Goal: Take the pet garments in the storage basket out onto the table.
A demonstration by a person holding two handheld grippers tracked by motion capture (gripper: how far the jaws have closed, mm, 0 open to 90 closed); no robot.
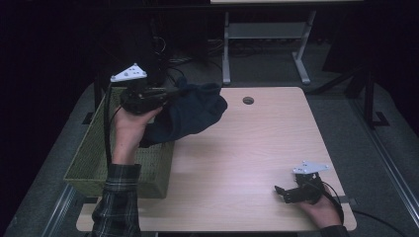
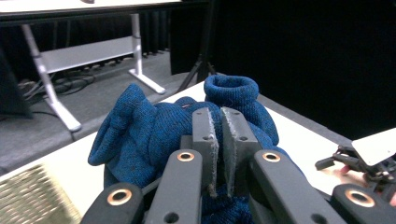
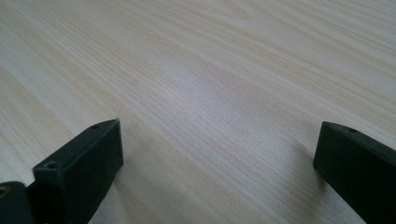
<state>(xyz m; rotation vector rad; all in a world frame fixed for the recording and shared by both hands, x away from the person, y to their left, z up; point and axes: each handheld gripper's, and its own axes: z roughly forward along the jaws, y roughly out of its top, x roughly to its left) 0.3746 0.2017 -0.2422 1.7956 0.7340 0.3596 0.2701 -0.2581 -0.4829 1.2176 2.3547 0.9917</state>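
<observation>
In hand-held gripper [image 2: 218,154]: blue garment [image 2: 149,135]

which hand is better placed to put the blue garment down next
Left, probably. The left gripper is already shut on the blue garment, holding it between the basket and table. The right gripper rests open and apart near the table's front edge.

Free: bare table [image 1: 237,163] lay open between my right gripper [image 1: 282,192] and the basket [image 1: 148,173] | Blocked: basket wall along the left edge; blue garment [image 1: 190,116] hung over its far corner.
</observation>
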